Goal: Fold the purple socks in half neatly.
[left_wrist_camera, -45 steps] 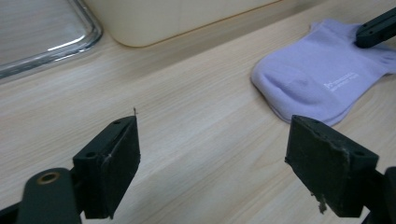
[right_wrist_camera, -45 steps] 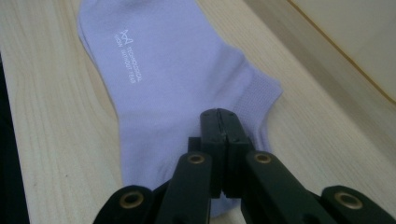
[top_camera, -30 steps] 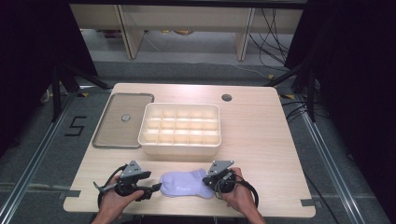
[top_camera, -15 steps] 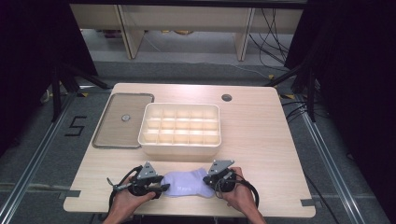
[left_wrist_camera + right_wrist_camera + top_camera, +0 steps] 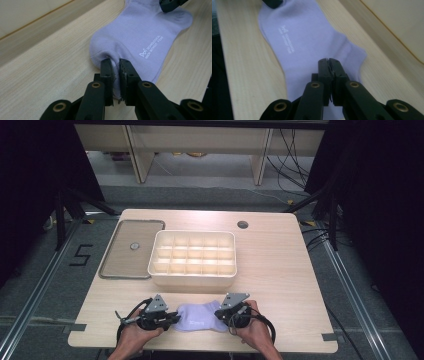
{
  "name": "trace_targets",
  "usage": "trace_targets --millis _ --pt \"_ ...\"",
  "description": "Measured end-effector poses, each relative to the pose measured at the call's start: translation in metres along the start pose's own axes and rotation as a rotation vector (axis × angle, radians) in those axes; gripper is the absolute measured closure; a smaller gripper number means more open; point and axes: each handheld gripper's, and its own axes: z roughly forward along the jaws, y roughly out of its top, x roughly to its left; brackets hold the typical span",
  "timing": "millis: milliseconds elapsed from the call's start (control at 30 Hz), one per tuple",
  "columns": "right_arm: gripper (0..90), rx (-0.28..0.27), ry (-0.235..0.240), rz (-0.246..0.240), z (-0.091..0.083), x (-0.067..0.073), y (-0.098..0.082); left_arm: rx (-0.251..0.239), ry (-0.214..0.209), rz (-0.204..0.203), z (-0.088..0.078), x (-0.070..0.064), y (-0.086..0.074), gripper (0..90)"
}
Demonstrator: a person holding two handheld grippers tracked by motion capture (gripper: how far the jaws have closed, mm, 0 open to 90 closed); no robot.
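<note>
Sock (image 5: 198,318) lies lengthwise between both, left hand-held gripper (image 5: 115,65) pinching one end, right hand-held gripper (image 5: 328,64) clamping the other.

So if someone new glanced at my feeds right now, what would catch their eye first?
Probably the lavender sock lying flat at the near edge of the table, pinched at each end: the left tool has a fold of fabric between its jaws, and the right tool is shut on the other end. Next, the cream divided tray mid-table, with a flat brown lid beside it on its left in the high view.
</note>
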Motion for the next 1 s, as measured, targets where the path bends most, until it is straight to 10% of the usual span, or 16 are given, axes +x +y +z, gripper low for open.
trace_targets --millis 700,1000 --pt "88.8 0.025 0.160 -0.166 0.041 0.064 0.038 -0.090 -0.095 0.001 -0.043 0.004 0.007 81.4" --pt "88.9 -0.009 0.068 -0.114 0.054 0.028 0.055 -0.073 -0.107 -0.007 -0.042 0.006 0.008 81.3"
